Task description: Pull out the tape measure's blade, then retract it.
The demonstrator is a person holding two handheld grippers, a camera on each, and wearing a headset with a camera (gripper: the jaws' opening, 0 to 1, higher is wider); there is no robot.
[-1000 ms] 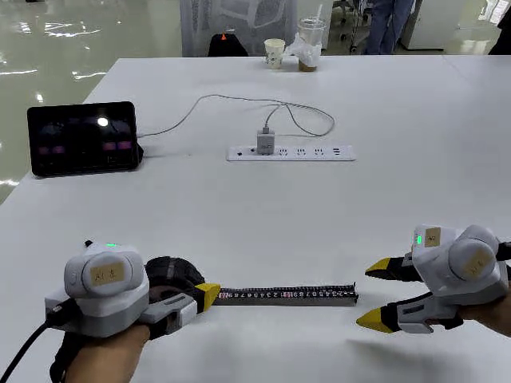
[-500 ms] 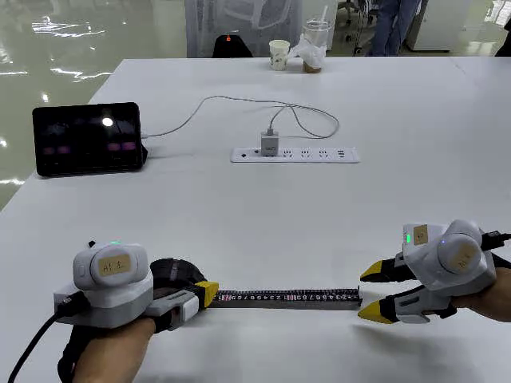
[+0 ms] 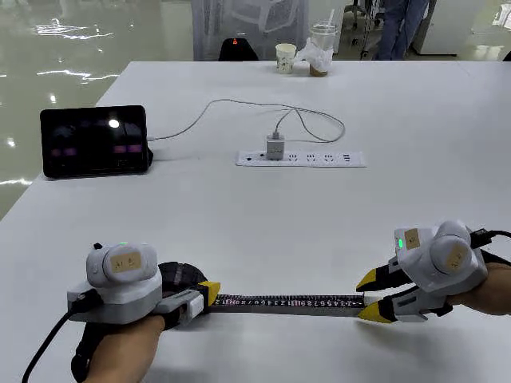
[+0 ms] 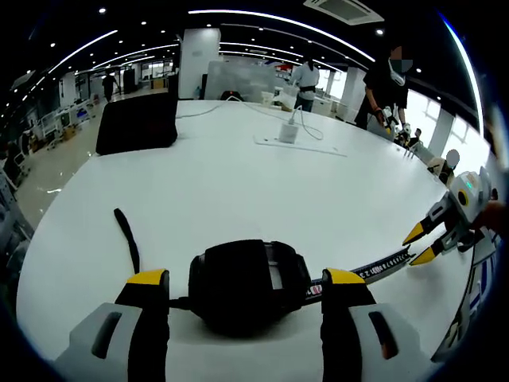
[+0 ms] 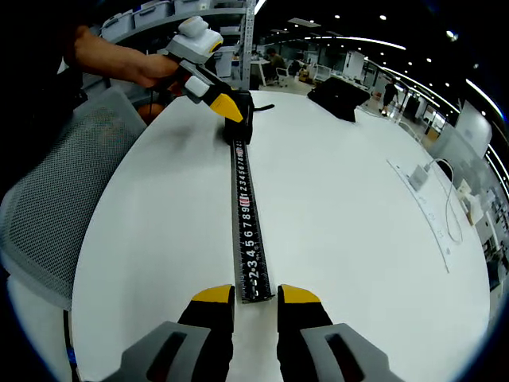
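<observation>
Head view, tape measure case (image 3: 177,275): sitting on the white surface (image 3: 279,215), tucked against the left gripper (image 3: 200,294).
Head view, blade (image 3: 287,302): out of the case and lying flat, a straight dark strip running from the case toward the right gripper (image 3: 368,298).
Head view, right gripper: at the blade's end farthest from the case, yellow tips spread, one on each side of the strip.
Head view, power strip (image 3: 302,159): well beyond the case.
Left gripper view, left gripper: the jaws bracket the case closely. A sliver of surface shows beside one jaw, so I cannot tell whether it truly clamps.
Left gripper view, strap (image 4: 127,239): a loose black strap lies just beside the case.
Right gripper view, blade's end: right between the two jaws with a narrow gap on either side, so spread and not pinching yet.
Right gripper view, line: the blade runs dead straight back to the case, numbers facing up.
Step in hand: by my read the pull-out is done or nearly done, and taking hold of the end comes next.
Doing it well: close squarely on the end and stay in line with the case. Let the blade feed back slowly rather than snap, and keep the case pinned so it does not skid.
</observation>
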